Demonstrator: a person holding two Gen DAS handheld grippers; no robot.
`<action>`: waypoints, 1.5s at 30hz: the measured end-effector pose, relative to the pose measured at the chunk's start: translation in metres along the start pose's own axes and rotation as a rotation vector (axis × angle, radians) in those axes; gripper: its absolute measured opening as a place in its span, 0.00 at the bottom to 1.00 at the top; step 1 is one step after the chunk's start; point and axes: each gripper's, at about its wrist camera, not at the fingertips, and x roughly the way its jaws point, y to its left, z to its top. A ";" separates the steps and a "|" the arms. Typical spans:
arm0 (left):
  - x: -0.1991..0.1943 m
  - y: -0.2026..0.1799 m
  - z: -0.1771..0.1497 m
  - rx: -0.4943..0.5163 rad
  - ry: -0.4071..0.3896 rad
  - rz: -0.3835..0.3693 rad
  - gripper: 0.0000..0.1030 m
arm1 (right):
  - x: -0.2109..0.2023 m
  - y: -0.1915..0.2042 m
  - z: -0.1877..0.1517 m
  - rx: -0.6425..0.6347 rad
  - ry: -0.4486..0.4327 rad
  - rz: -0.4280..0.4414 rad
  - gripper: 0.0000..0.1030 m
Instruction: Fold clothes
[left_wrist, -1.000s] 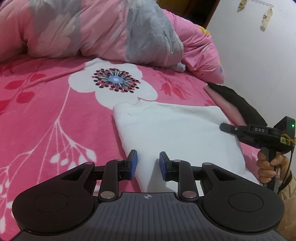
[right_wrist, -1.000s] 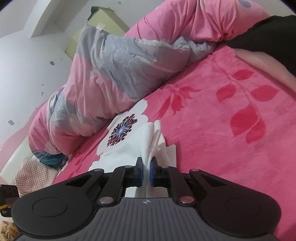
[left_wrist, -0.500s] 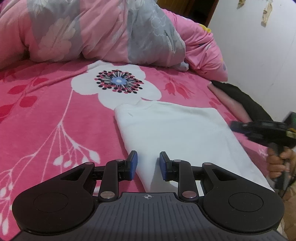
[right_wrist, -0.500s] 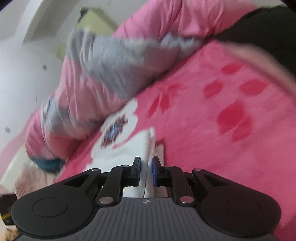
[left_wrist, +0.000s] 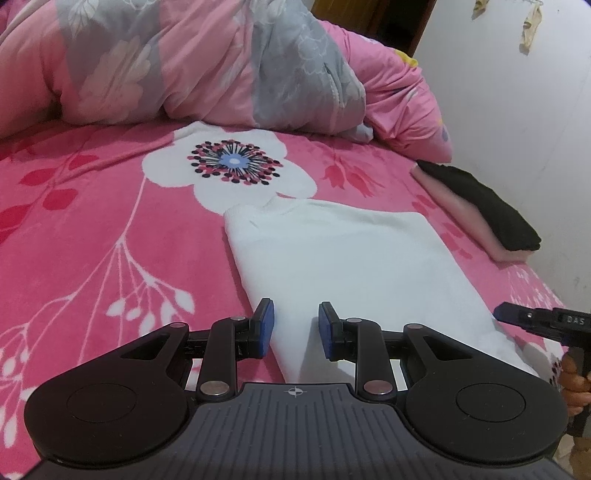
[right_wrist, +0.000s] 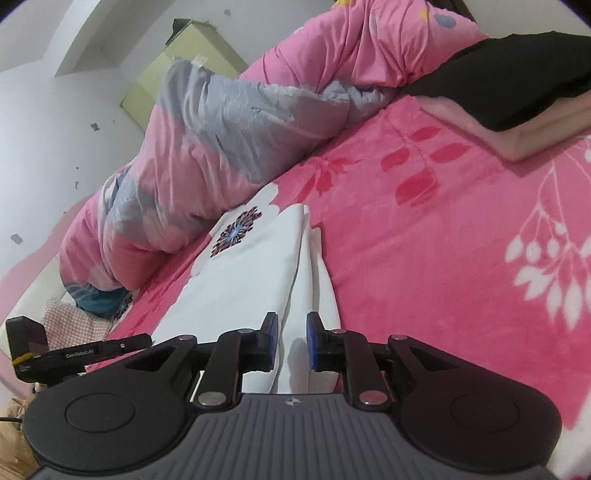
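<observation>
A white garment (left_wrist: 343, 258) lies folded flat in a long rectangle on the pink flowered bedspread (left_wrist: 92, 229). My left gripper (left_wrist: 293, 328) is open just above its near left corner, nothing between the blue pads. In the right wrist view the same white garment (right_wrist: 255, 266) shows its layered right edge running away from me. My right gripper (right_wrist: 290, 339) is open over that edge, pads apart and clear of the cloth. The right gripper (left_wrist: 532, 319) also shows at the far right of the left wrist view, held by a hand (left_wrist: 574, 384).
A bunched pink and grey quilt (left_wrist: 177, 62) fills the back of the bed. A black garment on a folded pink one (left_wrist: 480, 206) lies at the right edge by the white wall (left_wrist: 517, 110). A checked cloth (right_wrist: 70, 325) sits at the left.
My right gripper has opened and let go of the white garment's edge, which now lies flat. It has drawn back toward the near end. The left gripper stayed open and nearly still.
</observation>
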 end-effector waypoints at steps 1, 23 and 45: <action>0.000 0.000 0.000 -0.001 0.000 0.001 0.25 | 0.002 0.000 0.000 -0.002 0.005 0.001 0.23; 0.003 0.004 -0.002 -0.018 0.002 0.000 0.25 | 0.015 0.007 -0.003 -0.012 0.012 0.007 0.03; 0.009 -0.014 0.002 0.020 0.003 -0.015 0.26 | 0.005 -0.005 -0.002 0.016 -0.080 -0.037 0.02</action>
